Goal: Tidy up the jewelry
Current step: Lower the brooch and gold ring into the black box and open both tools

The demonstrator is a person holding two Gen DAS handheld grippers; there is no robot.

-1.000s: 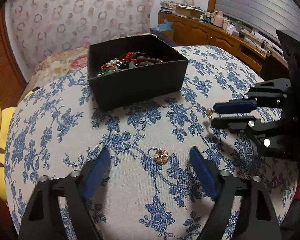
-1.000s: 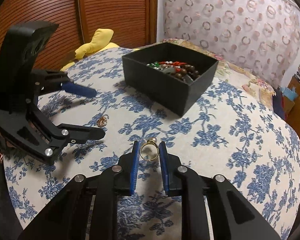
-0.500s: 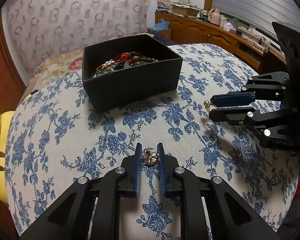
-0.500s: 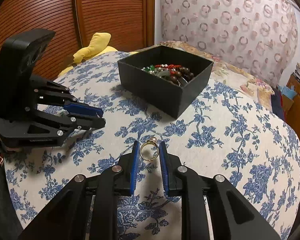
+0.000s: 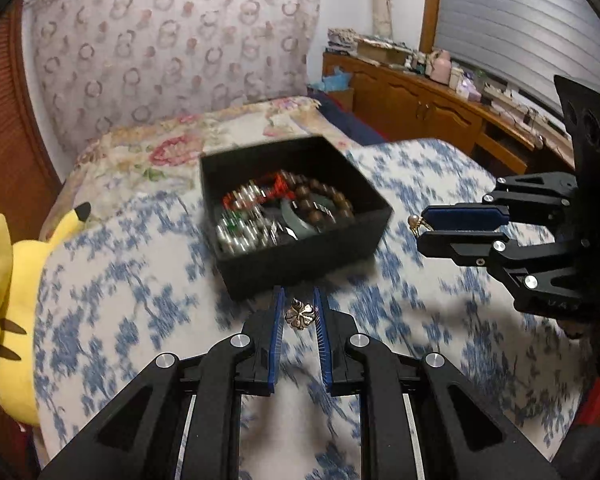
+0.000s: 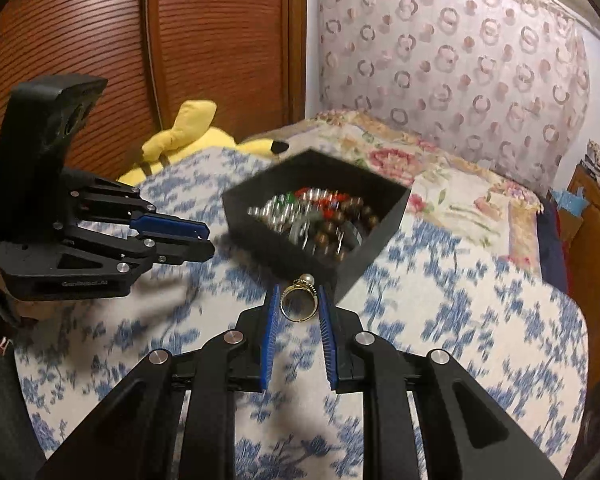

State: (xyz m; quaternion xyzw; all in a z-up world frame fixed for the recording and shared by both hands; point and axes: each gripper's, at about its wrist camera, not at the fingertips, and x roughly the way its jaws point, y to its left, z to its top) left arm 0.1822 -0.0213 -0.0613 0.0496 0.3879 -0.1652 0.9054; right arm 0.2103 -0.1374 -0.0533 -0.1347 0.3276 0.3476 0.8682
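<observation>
Both my tools carry jewelry near the black box.

My left tool (image 5: 299, 315) is clenched on a flower-shaped charm (image 5: 299, 315); my right tool (image 6: 299, 304) grips a gold pearl ring (image 6: 297, 303). Both hang above the floral bedspread (image 5: 112, 296), just before the bead-filled box (image 5: 292, 208).

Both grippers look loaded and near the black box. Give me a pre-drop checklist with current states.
1. Left gripper clamps flower charm: ok.
2. Right gripper clamps pearl ring: ok.
3. Black box open on top, beads inside: ok.
4. Either piece already over the box opening: not ok, both short of the near wall.
5. Grippers apart from each other: ok.
6. Free room among the beads: cannot tell, blurred.
</observation>
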